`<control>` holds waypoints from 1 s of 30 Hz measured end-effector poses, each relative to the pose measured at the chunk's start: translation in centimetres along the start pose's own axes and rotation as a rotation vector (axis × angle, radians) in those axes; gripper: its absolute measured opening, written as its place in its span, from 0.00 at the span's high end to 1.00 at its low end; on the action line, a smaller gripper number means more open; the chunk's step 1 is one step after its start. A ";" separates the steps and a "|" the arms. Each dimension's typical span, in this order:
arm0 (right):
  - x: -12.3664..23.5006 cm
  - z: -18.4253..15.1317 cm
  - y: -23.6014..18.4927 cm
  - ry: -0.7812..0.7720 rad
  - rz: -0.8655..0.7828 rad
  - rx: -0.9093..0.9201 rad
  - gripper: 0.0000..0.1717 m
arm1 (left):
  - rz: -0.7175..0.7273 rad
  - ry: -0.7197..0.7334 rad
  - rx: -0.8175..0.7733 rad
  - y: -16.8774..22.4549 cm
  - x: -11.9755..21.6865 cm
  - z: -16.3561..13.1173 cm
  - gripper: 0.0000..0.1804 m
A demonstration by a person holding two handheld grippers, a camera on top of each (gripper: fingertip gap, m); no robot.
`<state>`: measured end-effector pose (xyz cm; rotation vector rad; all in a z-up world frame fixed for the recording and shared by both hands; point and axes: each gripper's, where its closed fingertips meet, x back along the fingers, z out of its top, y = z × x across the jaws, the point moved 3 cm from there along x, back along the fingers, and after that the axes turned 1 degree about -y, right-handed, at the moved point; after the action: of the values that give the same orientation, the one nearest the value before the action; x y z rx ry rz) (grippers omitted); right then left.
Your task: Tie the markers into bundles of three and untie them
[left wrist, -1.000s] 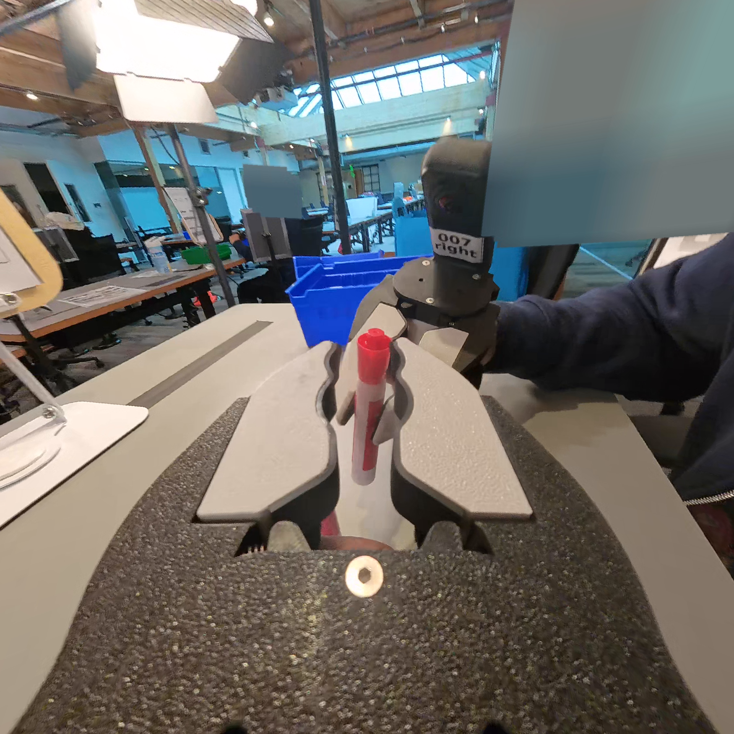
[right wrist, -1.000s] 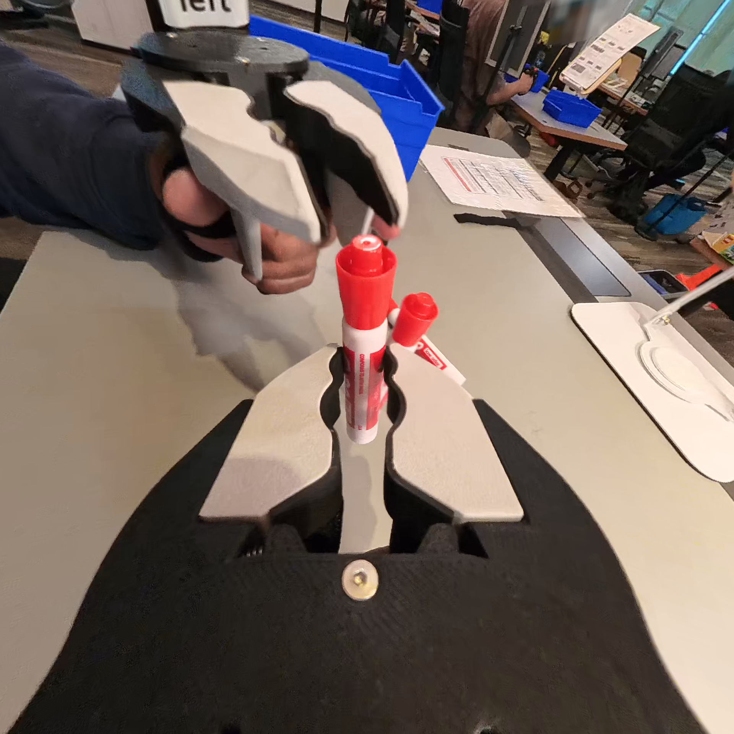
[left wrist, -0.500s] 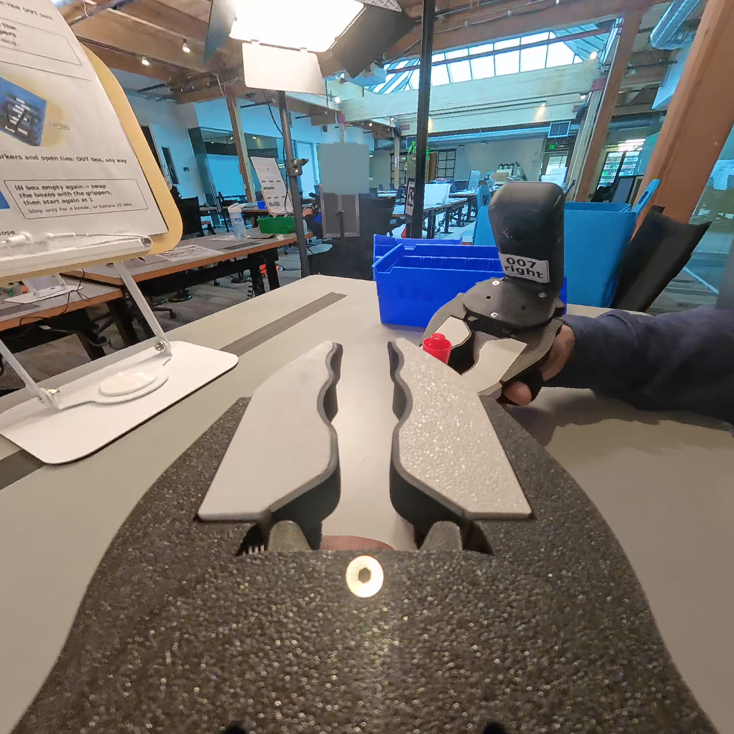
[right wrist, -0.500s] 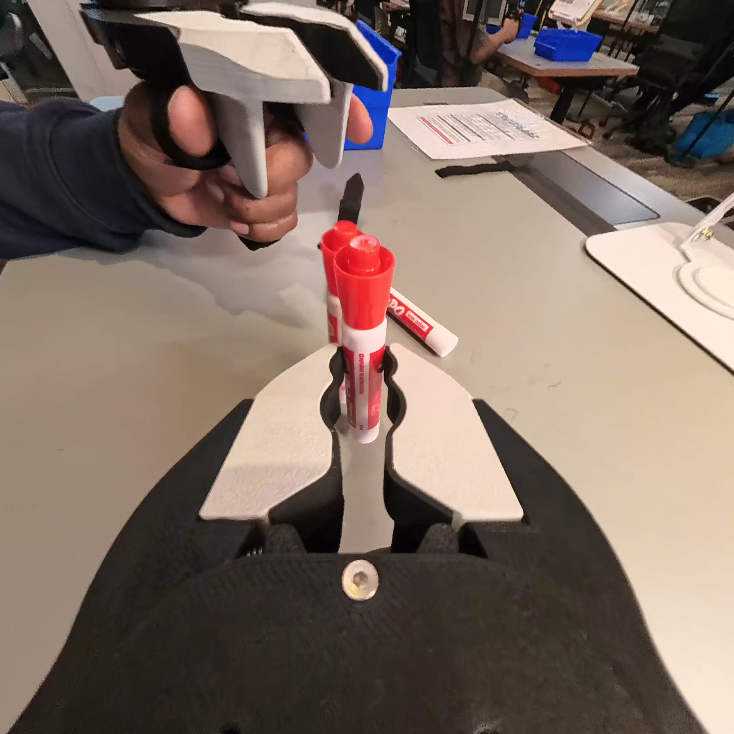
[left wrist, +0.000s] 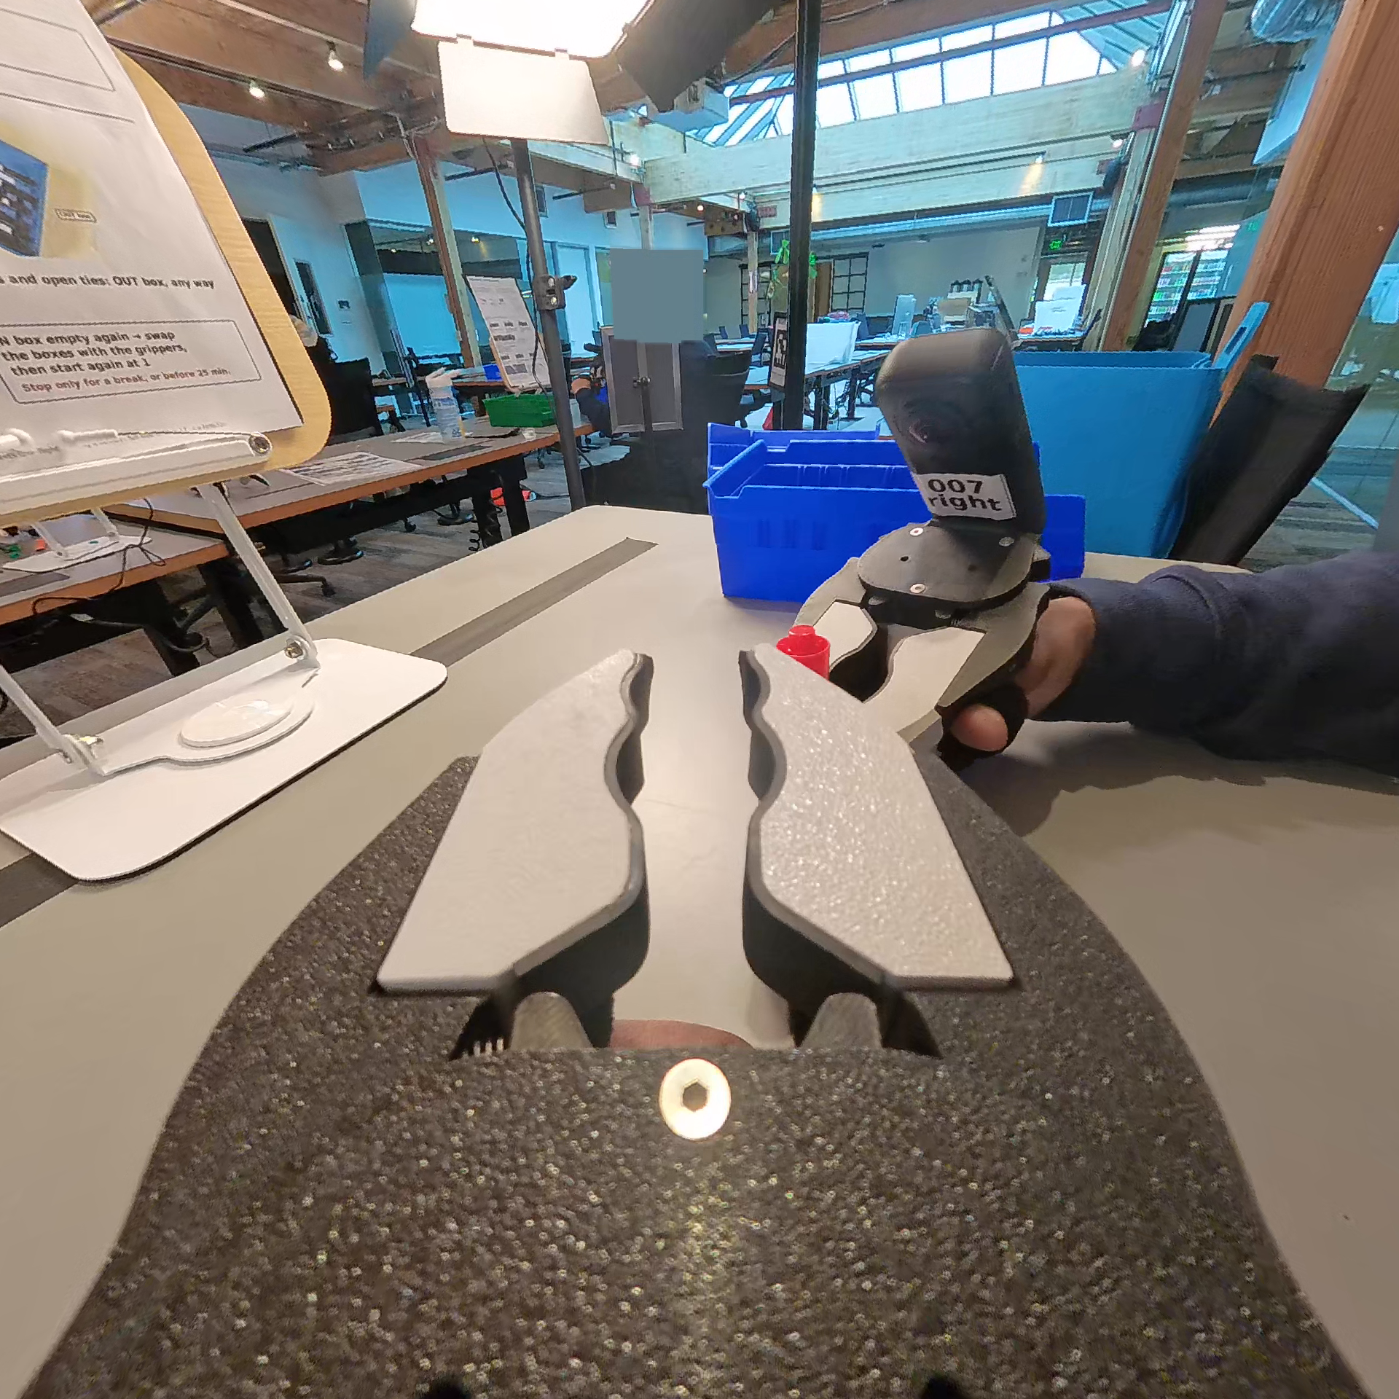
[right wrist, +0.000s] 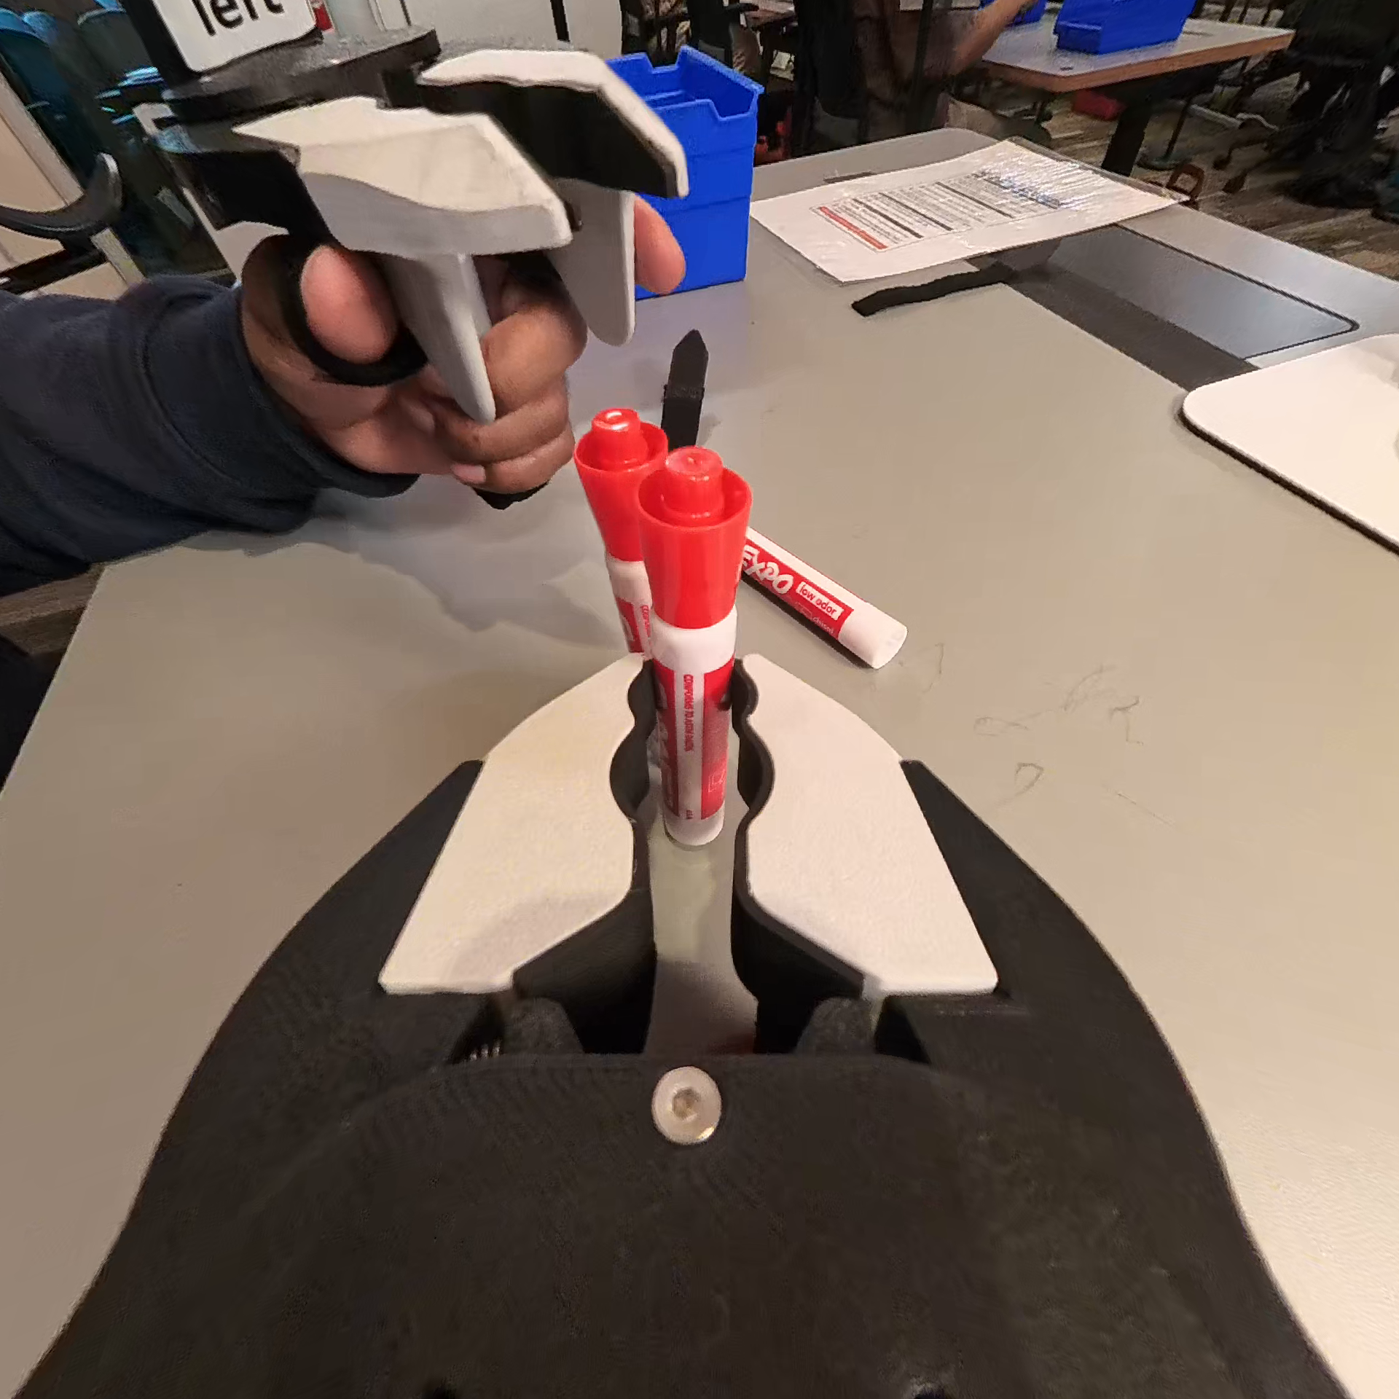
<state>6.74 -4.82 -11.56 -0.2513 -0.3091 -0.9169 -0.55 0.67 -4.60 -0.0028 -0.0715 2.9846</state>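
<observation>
Plainly, the weak point is the right claw [right wrist: 693,727], whose two pads pinch the lower barrel of one upright red marker [right wrist: 693,643] while a second red marker [right wrist: 621,530] stands just behind it, leaning left; whether the pads also press on that second one cannot be told from here. If it is only propped against the first, a tilt of the hand could let it topple onto the grey worktop [right wrist: 303,757] and roll. Both markers are gripped low and stand tall above the pads, so a knock from the other hand could lever them out of line. The third red marker [right wrist: 821,602] lies flat on the worktop just beyond the upright pair, cap end hidden behind them; being round, it may roll away when nudged. The left claw [left wrist: 693,674] is spread with only bare worktop between its fingers, holding nothing, and it hovers above and to the left of the markers. A black strap [right wrist: 685,390] lies on the worktop just behind the upright pair, probably the tie, and another black strap [right wrist: 931,291] lies farther back beside a printed sheet [right wrist: 961,204]; picking up a thin, flat strap may be fiddly. Counted: three red markers, two black straps, two claws, and at least one blue bin [right wrist: 696,151] at the far edge.
</observation>
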 end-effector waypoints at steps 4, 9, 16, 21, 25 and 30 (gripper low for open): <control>-0.3 -0.3 0.0 -0.037 -0.024 0.022 0.89 | 0.003 0.000 -0.007 0.0 0.0 0.0 0.87; -0.5 -0.6 -0.2 -0.060 -0.038 0.053 0.89 | 0.004 0.003 -0.007 0.0 0.0 0.0 0.87; -0.5 -1.6 0.1 -0.144 -0.037 0.055 0.88 | 0.001 -0.001 -0.010 0.0 0.0 -0.1 0.87; -0.5 -1.6 0.1 -0.147 -0.042 0.061 0.87 | -0.003 -0.009 -0.009 0.1 -0.1 -0.2 0.87; -0.4 -1.8 0.2 -0.156 -0.044 0.056 0.86 | -0.004 -0.012 -0.009 0.1 -0.1 -0.3 0.87; -0.4 -2.0 0.3 -0.176 -0.043 0.060 0.85 | -0.008 -0.018 -0.010 0.1 -0.2 -0.4 0.87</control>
<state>7.05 -5.07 -13.62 -0.2713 -0.5060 -0.9281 -0.41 0.52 -5.00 0.0233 -0.0877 2.9770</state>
